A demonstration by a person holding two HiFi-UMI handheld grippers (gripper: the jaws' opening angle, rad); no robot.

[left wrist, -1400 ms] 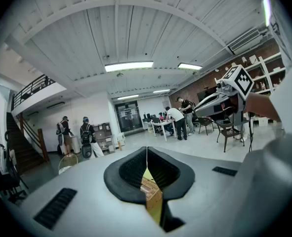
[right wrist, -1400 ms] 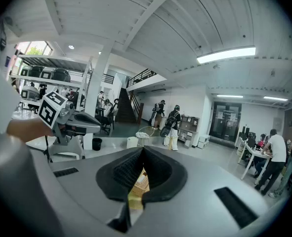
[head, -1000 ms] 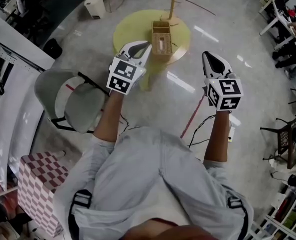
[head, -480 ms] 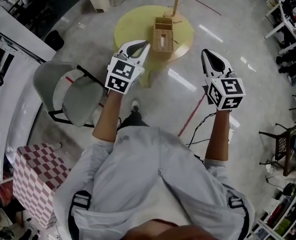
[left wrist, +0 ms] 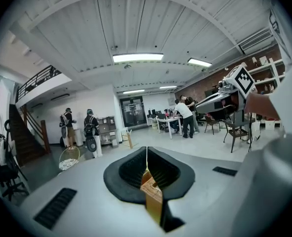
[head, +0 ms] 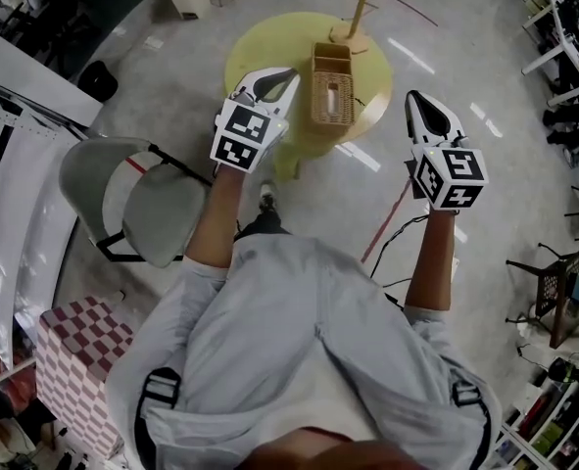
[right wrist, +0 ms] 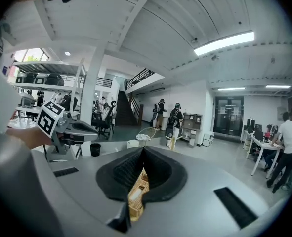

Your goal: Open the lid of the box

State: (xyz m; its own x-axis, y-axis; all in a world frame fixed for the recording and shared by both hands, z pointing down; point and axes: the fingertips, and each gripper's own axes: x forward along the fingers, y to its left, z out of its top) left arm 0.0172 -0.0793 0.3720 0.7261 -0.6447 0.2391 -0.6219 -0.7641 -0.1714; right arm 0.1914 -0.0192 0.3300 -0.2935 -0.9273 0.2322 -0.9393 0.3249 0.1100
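Observation:
A woven wicker box [head: 332, 87] with a pale slot in its lid stands on a round yellow table [head: 258, 55], its lid down. Both grippers hang in the air short of the table. My left gripper [head: 288, 74] is shut and empty, its tip over the table's near edge, left of the box. My right gripper [head: 414, 99] is also shut and empty, off the table to the right of the box. In the left gripper view the box [left wrist: 153, 195] shows as a sliver between the closed jaws; the right gripper view has the box [right wrist: 135, 191] the same way.
A wooden stand [head: 359, 13] rises at the table's far side behind the box. A grey folding chair [head: 132, 196] stands to the left, a checkered box [head: 78, 360] at lower left, and red tape and cables [head: 388, 215] lie on the floor to the right.
The person has stepped forward; a foot now shows below the table. The table and box sit slightly further right in view. Both grippers stay shut and keep their pose.

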